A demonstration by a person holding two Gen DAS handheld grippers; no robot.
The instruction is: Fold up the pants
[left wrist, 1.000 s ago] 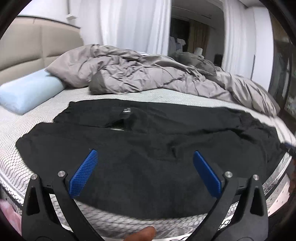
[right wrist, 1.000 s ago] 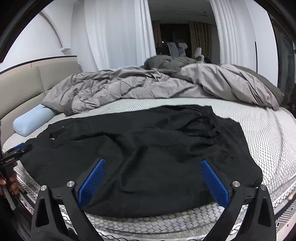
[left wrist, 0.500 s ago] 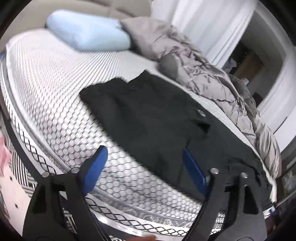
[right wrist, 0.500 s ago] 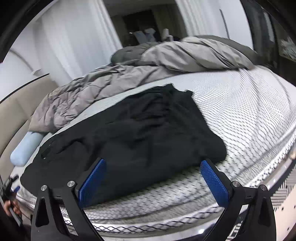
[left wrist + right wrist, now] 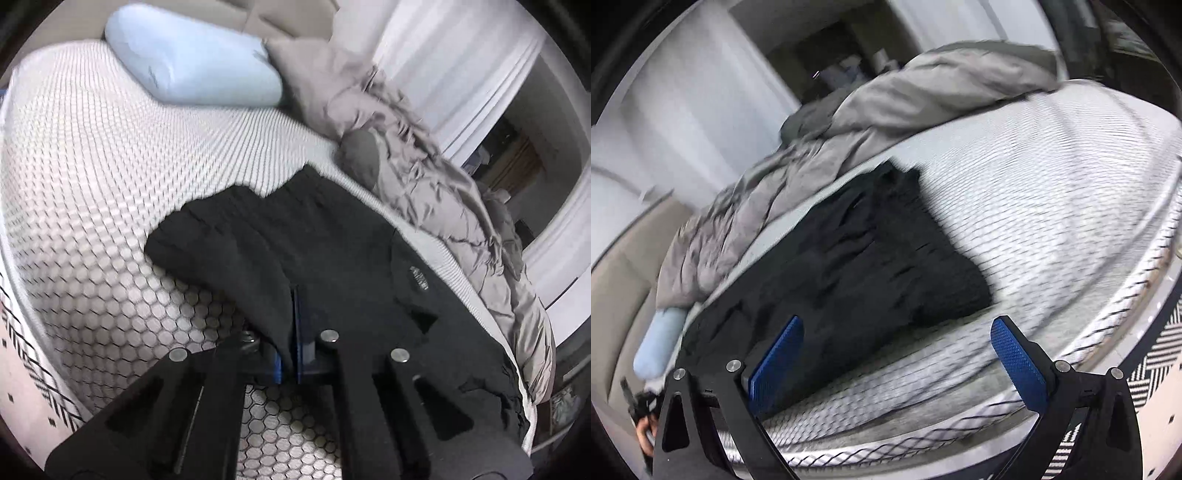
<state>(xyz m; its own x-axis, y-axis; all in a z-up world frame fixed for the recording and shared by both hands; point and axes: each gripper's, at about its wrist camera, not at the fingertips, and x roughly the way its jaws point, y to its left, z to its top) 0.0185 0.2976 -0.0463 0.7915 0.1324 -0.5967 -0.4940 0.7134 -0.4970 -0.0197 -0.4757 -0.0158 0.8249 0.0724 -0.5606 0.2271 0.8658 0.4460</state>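
Note:
Black pants [image 5: 332, 258] lie spread along the near side of the bed. My left gripper [image 5: 291, 332] is shut on the near edge of the pants at one end, with a fold of black cloth pinched between its blue pads. In the right wrist view the other end of the pants [image 5: 871, 266] lies rumpled on the mattress. My right gripper [image 5: 897, 354] is open and empty, low over the bed's near edge, its left pad beside the cloth; the view is blurred.
A white honeycomb-patterned mattress [image 5: 92, 177] carries a light blue pillow [image 5: 192, 62] by the headboard and a rumpled grey duvet [image 5: 424, 173] along the far side. White curtains [image 5: 454, 55] hang behind. The mattress edge [image 5: 1071, 362] and patterned floor lie below the right gripper.
My left gripper has closed on the near edge of the pants. My right gripper has swung toward the other end of the pants and stayed open.

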